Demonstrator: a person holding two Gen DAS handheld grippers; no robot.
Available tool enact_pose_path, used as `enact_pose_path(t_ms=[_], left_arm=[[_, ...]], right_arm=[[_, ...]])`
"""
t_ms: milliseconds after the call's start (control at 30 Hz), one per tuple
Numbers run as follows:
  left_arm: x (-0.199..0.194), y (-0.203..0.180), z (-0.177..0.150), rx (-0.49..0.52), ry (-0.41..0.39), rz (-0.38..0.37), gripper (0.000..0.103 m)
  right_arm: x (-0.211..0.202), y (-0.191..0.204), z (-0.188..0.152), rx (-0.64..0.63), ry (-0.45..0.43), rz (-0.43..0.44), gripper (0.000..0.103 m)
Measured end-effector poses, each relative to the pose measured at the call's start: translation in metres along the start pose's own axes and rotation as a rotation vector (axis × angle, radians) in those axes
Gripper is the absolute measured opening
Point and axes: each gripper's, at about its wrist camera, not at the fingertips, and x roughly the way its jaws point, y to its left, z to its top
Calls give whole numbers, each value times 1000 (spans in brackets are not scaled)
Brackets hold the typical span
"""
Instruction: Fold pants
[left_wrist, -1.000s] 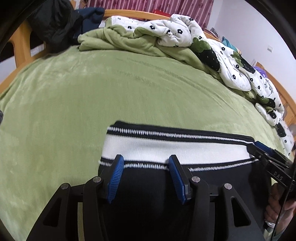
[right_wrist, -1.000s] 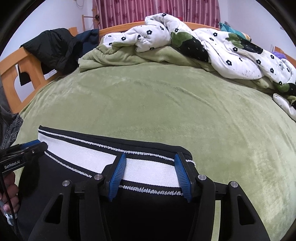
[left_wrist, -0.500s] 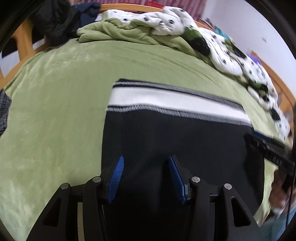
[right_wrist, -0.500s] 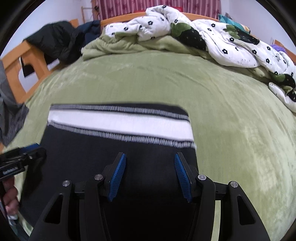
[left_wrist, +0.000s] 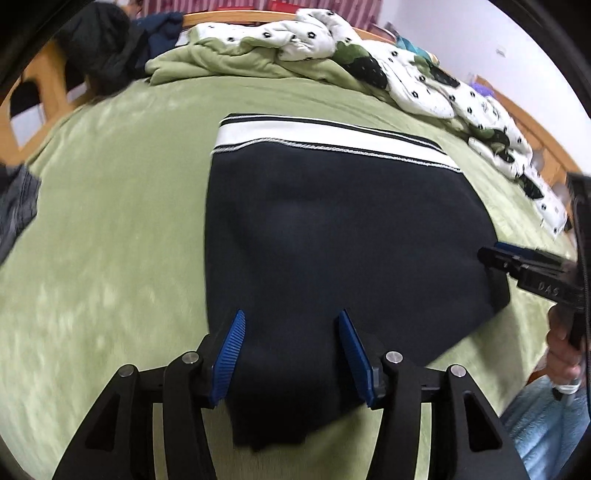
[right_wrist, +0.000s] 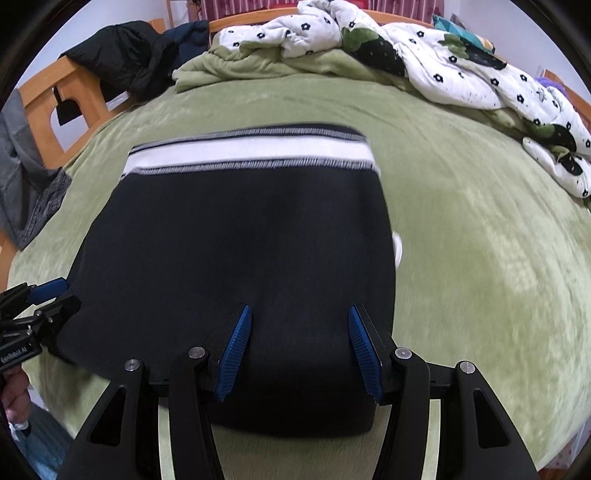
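The left claw hangs with its blue pads parted, having just opened a little wider, gripping nothing; dark cloth lies beneath the gap. The right claw is likewise parted and empty above the same cloth. The folded black pants, white-striped waistband at the far edge, lie flat on the green bed. A flowered quilt is heaped beyond.

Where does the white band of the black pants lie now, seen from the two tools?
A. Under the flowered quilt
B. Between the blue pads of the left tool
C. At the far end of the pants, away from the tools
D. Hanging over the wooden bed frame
C: the white band lies across the far edge of the pants, well beyond both tools.
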Motion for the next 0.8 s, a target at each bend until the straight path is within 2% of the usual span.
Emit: enact_pose_path(t_ms=[267,400,567,700,767,800], left_arm=[[-17,8,-28,-7,19,25,54],[-39,24,-39,-38,-22,-3,54],[-33,21,-56,6,44,5,50],[-23,1,-61,97,13,106,50],[-17,-2,-57,89,-17,138,50],[-14,-1,-54,71,-21,140,41]], right_arm=[[-13,-18,-12,80,3,37,54],[-23,-28,-15,124,-20,59,54],[-35,-32,-13,133,-62,78,54],[-35,-33,-12,137,-58,89,54],[-34,-32,-12,134,-57,92,54],[-35,-31,-12,130,-58,90,54]])
